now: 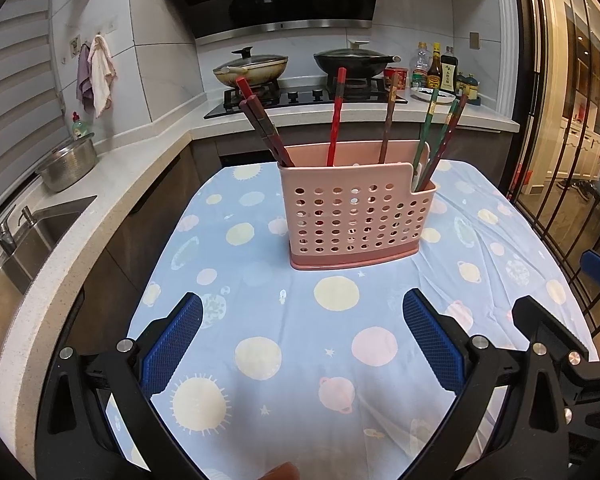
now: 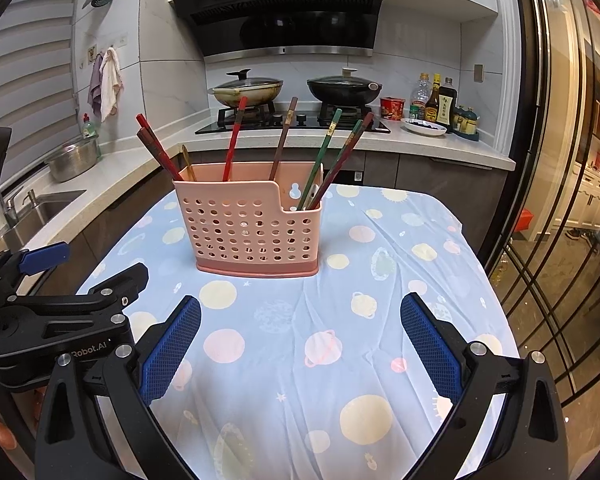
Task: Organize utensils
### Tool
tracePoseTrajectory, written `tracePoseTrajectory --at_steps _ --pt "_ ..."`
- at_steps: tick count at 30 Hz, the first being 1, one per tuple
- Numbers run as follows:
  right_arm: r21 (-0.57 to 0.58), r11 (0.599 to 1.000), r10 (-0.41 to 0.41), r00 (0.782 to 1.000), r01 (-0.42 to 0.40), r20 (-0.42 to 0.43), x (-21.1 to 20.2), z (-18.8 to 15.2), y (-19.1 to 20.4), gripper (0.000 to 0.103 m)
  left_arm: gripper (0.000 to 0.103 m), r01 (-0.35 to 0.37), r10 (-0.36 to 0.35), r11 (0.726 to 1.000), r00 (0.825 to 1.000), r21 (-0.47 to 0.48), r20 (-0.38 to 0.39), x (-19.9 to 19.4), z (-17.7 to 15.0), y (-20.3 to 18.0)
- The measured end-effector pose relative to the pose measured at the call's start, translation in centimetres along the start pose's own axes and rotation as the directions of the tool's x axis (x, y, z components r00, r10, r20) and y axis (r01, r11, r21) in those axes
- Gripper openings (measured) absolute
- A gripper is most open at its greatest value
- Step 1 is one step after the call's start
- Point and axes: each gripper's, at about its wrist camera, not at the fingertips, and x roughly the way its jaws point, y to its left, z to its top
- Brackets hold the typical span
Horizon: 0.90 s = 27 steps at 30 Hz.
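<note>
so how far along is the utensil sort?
Looks done: chopsticks all stand in the pink perforated holder, and no utensils lie on the tablecloth. In hand: nothing; left gripper and right gripper are open and empty. Left: nothing visible.

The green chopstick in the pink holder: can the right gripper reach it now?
Probably yes. The right gripper is open and empty, bare tablecloth lies before it, and the green chopstick sticks up above the holder rim.

Two lidded woks (image 2: 247, 89) on the stove (image 2: 292, 120), sauce bottles (image 2: 434, 100) beside.
</note>
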Motion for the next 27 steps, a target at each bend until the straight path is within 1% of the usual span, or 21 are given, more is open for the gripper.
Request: tracePoseTrajectory --at_steps 10,20,27 --pt "0.004 1.000 -0.012 1.000 0.012 0.001 0.0 0.1 -0.2 0.096 0.096 -0.017 0.017 1.000 1.000 -0.004 0.005 -0.3 0.0 0.0" --pt "0.019 0.999 -0.029 1.000 0.029 -0.003 0.3 0.1 -1.1 0.096 0.096 -0.025 0.025 0.999 0.999 -0.022 -0.022 0.4 -0.2 0.6" --pt "0.024 0.999 -0.034 0.999 0.034 -0.008 0.4 0.0 -1.3 0.096 0.096 -0.038 0.038 0.999 0.999 -0.032 -0.019 0.6 -0.5 0.8"
